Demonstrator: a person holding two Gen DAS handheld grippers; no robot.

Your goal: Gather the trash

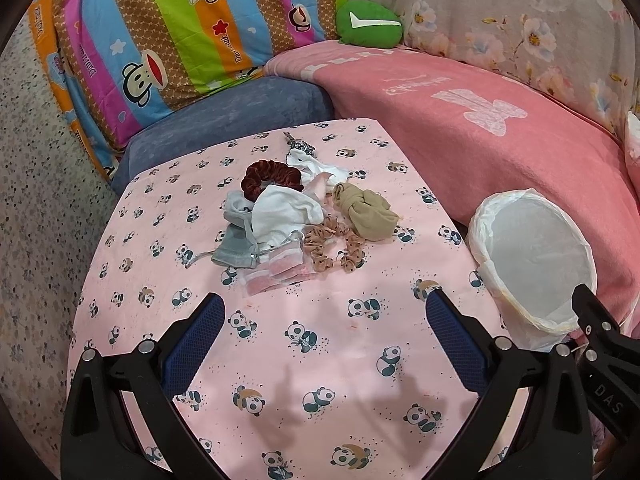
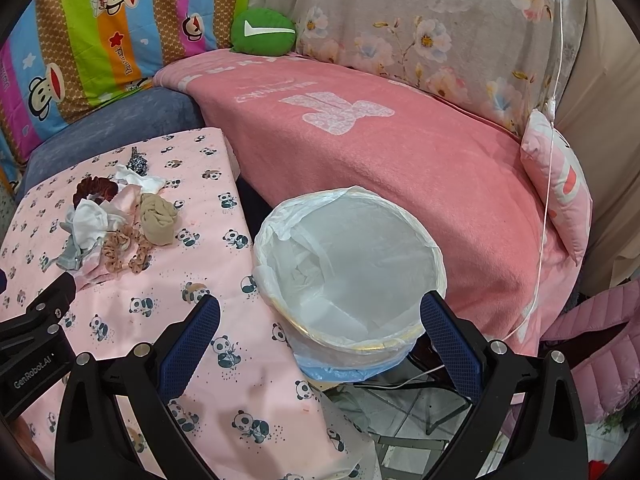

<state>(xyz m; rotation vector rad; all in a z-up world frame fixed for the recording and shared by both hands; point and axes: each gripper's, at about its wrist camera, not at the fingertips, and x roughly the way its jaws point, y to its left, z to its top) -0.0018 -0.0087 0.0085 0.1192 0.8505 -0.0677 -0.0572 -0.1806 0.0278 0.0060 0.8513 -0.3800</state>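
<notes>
A heap of small cloth items lies on the panda-print table (image 1: 304, 360): a maroon scrunchie (image 1: 270, 179), white cloth (image 1: 286, 210), a tan knotted cloth (image 1: 366, 210), a spotted peach scrunchie (image 1: 334, 246), a grey pouch (image 1: 236, 250) and a pink-white packet (image 1: 276, 272). The heap also shows in the right wrist view (image 2: 120, 224). A bin (image 1: 532, 264) with a white plastic liner stands right of the table, empty inside (image 2: 352, 268). My left gripper (image 1: 326, 326) is open and empty, short of the heap. My right gripper (image 2: 320, 324) is open and empty, over the bin's near rim.
A pink blanket (image 2: 400, 168) covers the sofa behind the bin. A blue cushion (image 1: 224, 124) and a striped cartoon quilt (image 1: 160, 40) lie behind the table. A green cushion (image 1: 368, 24) and a pink pillow (image 2: 560, 184) sit on the sofa. Cables lie on the floor (image 2: 400, 412).
</notes>
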